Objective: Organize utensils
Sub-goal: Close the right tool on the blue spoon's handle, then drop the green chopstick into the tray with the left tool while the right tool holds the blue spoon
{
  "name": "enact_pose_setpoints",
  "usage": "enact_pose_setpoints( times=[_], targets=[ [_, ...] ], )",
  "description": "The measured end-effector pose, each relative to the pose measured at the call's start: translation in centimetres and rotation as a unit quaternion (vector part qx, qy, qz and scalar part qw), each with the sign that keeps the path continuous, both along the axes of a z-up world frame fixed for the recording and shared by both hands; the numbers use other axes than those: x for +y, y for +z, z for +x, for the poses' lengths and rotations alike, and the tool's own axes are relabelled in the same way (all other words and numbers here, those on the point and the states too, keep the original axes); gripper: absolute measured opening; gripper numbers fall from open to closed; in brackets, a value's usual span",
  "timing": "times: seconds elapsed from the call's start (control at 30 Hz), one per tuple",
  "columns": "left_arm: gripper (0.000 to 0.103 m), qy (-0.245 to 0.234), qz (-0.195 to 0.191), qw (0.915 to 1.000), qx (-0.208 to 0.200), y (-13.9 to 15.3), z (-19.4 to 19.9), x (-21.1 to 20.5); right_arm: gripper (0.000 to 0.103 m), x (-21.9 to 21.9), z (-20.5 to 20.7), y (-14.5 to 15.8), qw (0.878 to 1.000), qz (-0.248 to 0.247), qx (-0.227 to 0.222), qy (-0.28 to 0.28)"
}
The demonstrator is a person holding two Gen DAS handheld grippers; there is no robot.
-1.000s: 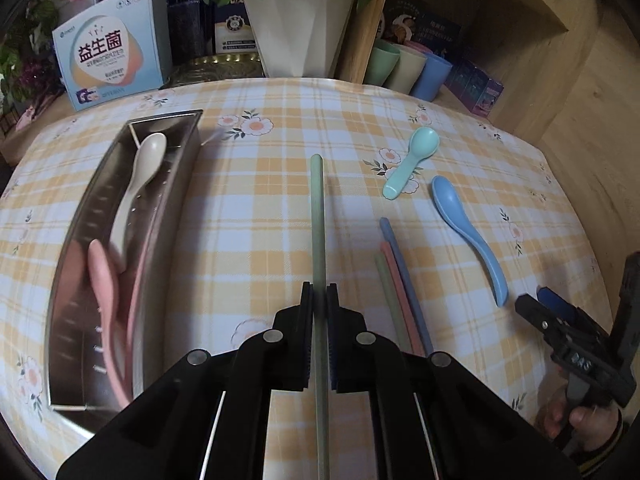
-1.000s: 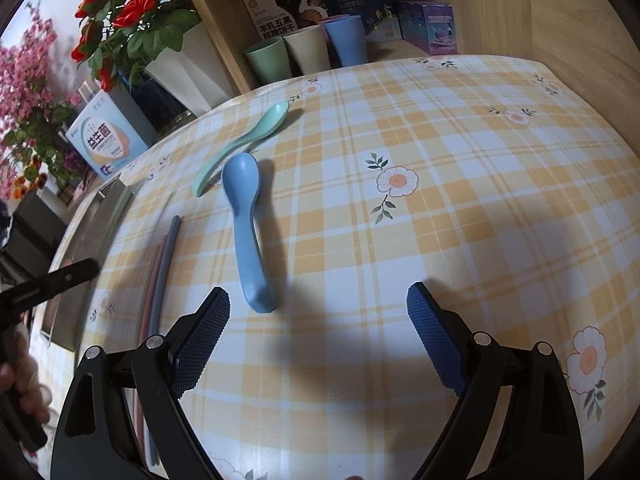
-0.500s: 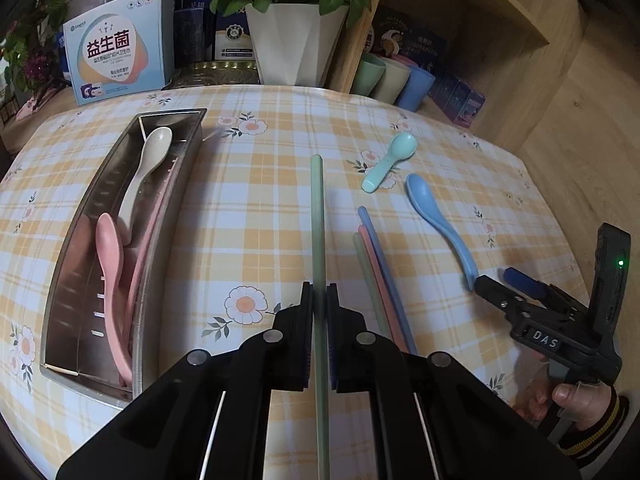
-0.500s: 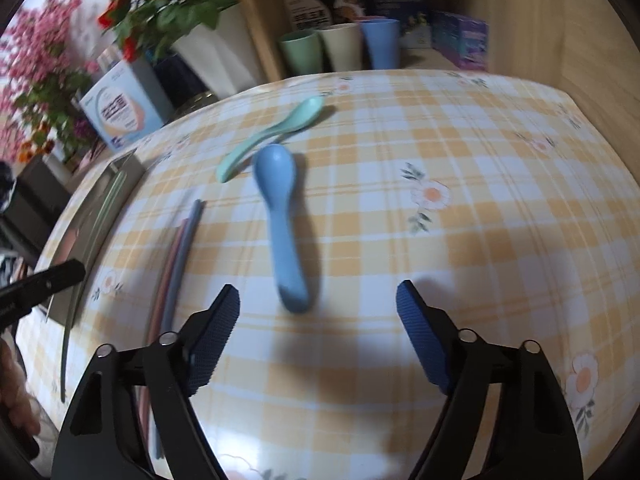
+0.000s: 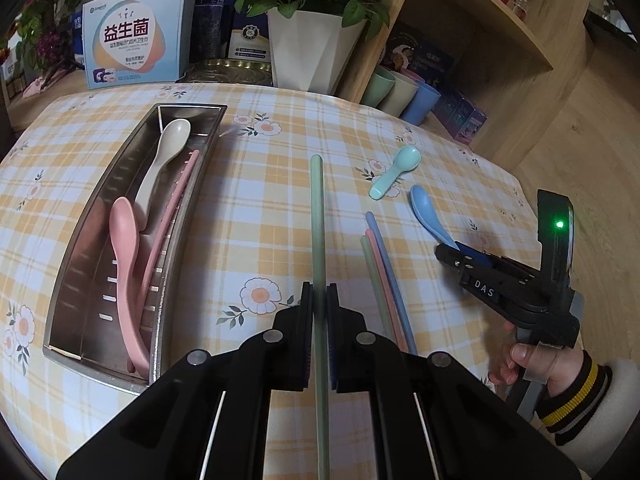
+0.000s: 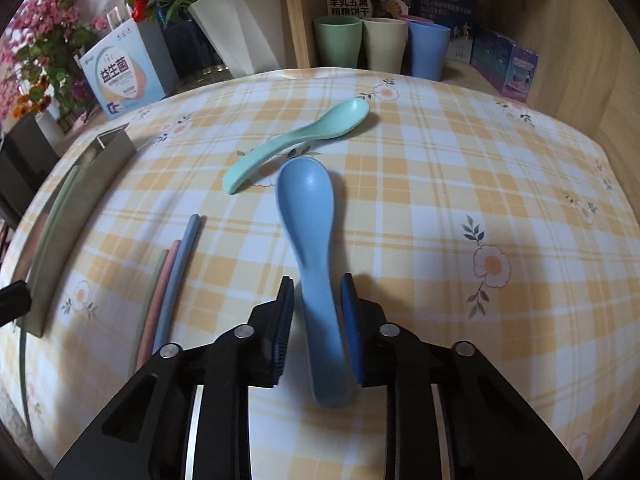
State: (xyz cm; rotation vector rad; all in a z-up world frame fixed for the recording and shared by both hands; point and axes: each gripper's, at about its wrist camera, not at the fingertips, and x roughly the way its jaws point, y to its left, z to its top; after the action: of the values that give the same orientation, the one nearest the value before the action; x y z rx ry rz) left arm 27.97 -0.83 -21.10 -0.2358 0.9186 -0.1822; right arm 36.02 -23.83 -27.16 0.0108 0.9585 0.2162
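Green chopstick (image 5: pixel 318 216) being clenched in left hand-held gripper (image 5: pixel 319 320) above checked worktop (image 5: pixel 260 216), beside steel tray (image 5: pixel 64 280); blue spoon (image 6: pixel 310 240) lying on worktop, handle between the just-closing pads of right hand-held gripper (image 6: pixel 316 320), narrow gaps showing.

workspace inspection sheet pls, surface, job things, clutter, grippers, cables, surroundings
surface: table under yellow checked floral cloth
job's things: metal tray holds cream spoon, pink spoon, pink chopstick; mint spoon, blue spoon and three chopsticks on cloth
clutter: nothing seen
grippers: left gripper shut on green chopstick; right gripper jaws just closing around blue spoon handle, small gap remains
cables: nothing seen
surroundings: plant pot, cups, boxes, wooden shelf
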Motion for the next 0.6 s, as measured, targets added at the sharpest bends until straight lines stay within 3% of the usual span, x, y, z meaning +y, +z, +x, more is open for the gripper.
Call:
enact_pose_setpoints(
  times=[0.3,0.6],
  targets=[
    [0.006,-0.005,-0.005,1.0,0.003,-0.3,-0.1,-0.3,0.015,0.6,-1.2,0.0,0.999,-0.026,-0.029,0.002],
    [0.006,-0.008,-0.005,0.9999,0.007,-0.4,-0.1,-0.5,0.015,2.9,-4.1,1.2,0.993,-0.049,-0.09,0.064]
  ],
)
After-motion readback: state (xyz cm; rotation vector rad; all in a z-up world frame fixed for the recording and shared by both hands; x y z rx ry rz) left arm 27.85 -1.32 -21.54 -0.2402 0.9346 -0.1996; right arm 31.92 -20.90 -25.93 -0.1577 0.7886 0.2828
